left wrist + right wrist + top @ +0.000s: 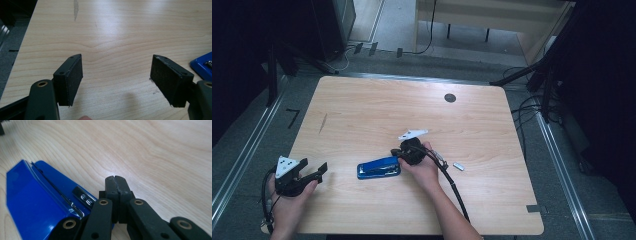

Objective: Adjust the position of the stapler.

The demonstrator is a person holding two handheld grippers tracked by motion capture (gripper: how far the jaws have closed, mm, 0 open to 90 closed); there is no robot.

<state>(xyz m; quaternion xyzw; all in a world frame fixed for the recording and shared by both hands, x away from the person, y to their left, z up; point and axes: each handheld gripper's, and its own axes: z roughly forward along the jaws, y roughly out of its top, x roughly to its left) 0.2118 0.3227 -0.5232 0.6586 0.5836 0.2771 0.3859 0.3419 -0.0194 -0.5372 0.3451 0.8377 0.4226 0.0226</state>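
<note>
Stapler: a blue stapler [379, 167] lay flat near the middle of the wooden worktop [362, 105], long side across the high view.
Right claw: the right claw [398, 152] was pressed together with nothing between its pads, right at the stapler's near end; whether it touched could not be told.
Left claw: the left claw [314, 171] was spread and empty at the worktop's left edge, well apart from the stapler.
Small metal piece: a small metal piece [458, 166] lay to the right of the right hand [424, 170].

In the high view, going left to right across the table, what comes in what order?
Left gripper → blue stapler → right gripper → small silver piece.
</note>
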